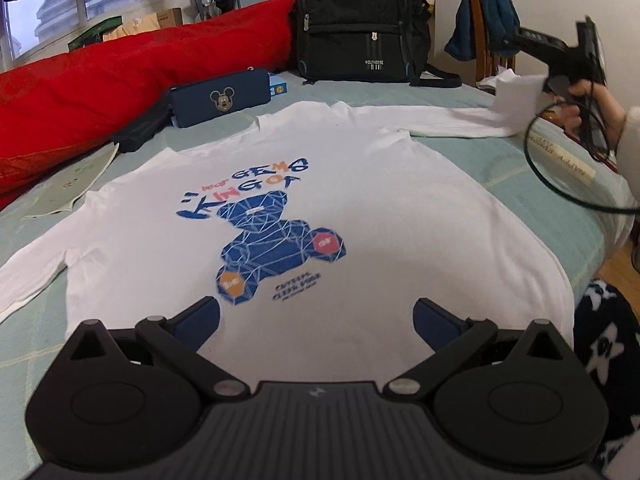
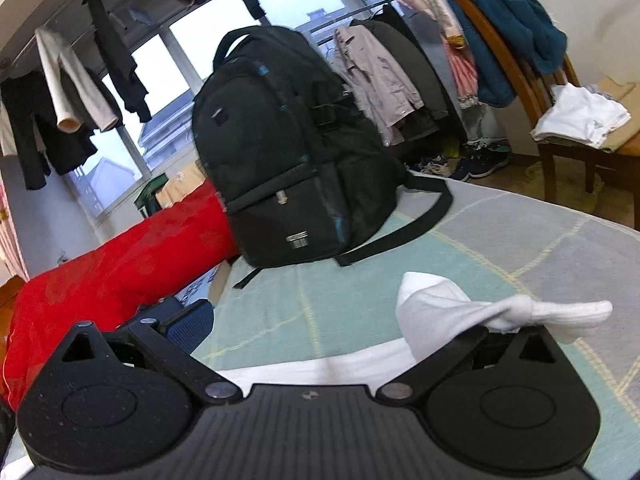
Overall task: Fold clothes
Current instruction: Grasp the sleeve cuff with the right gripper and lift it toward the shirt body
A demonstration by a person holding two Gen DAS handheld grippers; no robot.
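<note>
A white long-sleeve shirt (image 1: 360, 200) with a blue bear print lies flat, front up, on the pale green bed sheet (image 1: 520, 208). My left gripper (image 1: 316, 320) hovers open over the shirt's hem, its blue pads (image 1: 198, 320) spread wide with nothing between them. A hand holds my right gripper (image 1: 532, 60) at the far right, where the shirt's sleeve end (image 1: 516, 96) is lifted. In the right wrist view the right gripper (image 2: 328, 316) stands open; the sleeve cuff (image 2: 460, 312) drapes over its right finger and hides it.
A black backpack (image 1: 352, 20) stands at the head of the bed beside red bedding (image 1: 120, 80) and a navy pencil case (image 1: 220, 98). A wooden chair (image 2: 560, 160) with a teal garment and folded white clothes (image 2: 580, 116) stands past the bed's right edge. A black cable (image 1: 536, 168) loops there.
</note>
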